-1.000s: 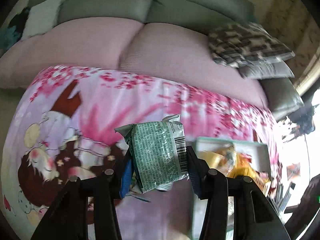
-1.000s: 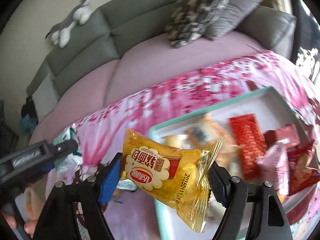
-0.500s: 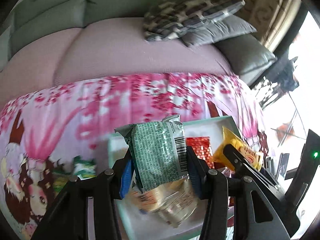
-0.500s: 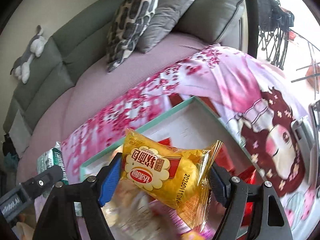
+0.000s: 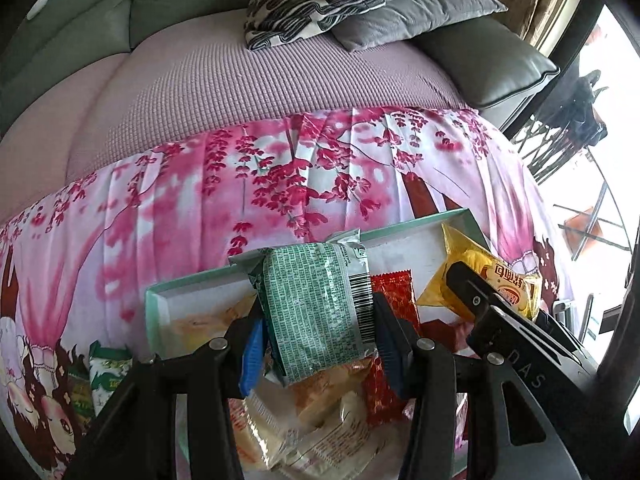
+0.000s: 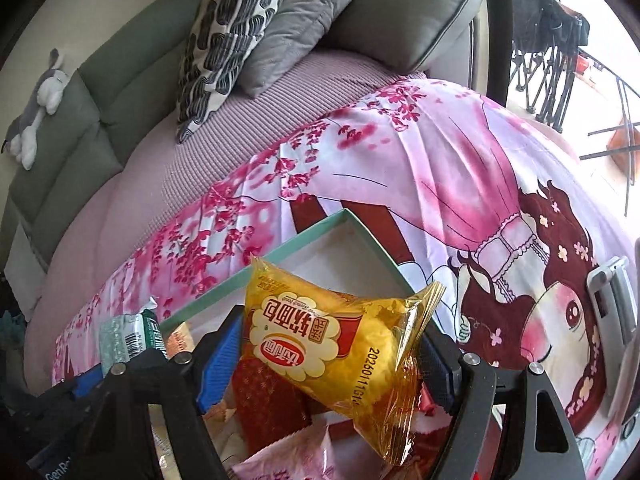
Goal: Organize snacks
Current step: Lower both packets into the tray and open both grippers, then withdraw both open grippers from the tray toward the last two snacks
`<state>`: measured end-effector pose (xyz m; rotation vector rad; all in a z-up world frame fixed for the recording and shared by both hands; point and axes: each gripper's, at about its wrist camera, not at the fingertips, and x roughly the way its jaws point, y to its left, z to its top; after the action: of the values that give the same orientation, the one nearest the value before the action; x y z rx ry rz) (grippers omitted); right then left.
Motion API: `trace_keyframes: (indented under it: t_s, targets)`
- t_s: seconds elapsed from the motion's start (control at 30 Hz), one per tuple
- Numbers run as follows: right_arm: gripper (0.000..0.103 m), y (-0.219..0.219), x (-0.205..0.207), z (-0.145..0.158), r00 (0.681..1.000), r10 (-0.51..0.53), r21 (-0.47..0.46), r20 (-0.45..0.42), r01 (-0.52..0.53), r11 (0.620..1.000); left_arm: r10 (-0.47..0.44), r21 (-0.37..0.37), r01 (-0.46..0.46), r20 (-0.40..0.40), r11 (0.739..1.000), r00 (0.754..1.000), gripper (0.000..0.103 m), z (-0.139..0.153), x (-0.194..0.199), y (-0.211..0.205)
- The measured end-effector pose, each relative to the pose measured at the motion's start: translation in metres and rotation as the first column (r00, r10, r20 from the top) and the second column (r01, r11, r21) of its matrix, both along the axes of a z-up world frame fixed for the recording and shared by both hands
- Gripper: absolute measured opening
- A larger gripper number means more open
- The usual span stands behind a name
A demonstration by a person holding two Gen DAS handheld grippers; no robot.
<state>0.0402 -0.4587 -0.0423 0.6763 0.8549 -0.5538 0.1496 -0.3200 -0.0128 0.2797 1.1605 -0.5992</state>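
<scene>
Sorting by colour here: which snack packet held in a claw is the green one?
The green packet with the barcode, clamped in the left claw. The right claw holds a yellow packet with red lettering instead.

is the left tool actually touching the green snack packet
Touching. The left wrist view shows the green snack packet pinched in the left tool, both blue pads pressed against its sides with no gap, held above the snack box.

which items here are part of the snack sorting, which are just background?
In the job:
green packet in left gripper
yellow packet in right gripper
box of snacks
loose green snacks on the blanket

Background:
patterned pillow
grey cushion
plush toy
</scene>
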Motion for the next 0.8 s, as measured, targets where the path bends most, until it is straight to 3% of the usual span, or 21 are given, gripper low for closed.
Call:
trace_keyframes:
  t_s: [0.23,0.3,0.37,0.47,0.63,0.8]
  targets:
    - [0.081,-0.006,0.004,-0.005,1.0,0.002,0.013,-0.005,-0.002,1.0,0.018,-0.01,-0.019,-0.04,1.0,0.999,0.051,-0.009,0.01,-0.003]
    - [0.081,-0.006,0.006,-0.005,1.0,0.009,0.009,-0.01,-0.009,1.0,0.02,-0.018,-0.02,-0.04,1.0,0.999,0.054,-0.008,0.009,-0.002]
    - [0.081,-0.005,0.005,-0.003,1.0,0.006,0.003,-0.01,-0.006,1.0,0.031,-0.026,-0.032,-0.042,0.999,0.999,0.065,-0.006,0.01,0.001]
    - [0.081,-0.004,0.002,-0.002,1.0,0.009,0.006,-0.003,-0.009,1.0,0.046,-0.045,-0.048,-0.055,0.998,0.997,0.066,-0.001,0.01,0.008]
    - [0.086,0.005,-0.003,0.003,1.0,0.028,-0.014,-0.004,-0.028,0.999,0.078,-0.057,-0.079,-0.019,0.995,0.997,0.067,0.016,0.003,0.023]
    - [0.086,0.017,-0.009,0.012,0.999,0.04,-0.053,-0.02,-0.041,0.998,0.12,0.007,-0.12,0.06,0.993,0.991,0.068,0.03,-0.001,0.038]
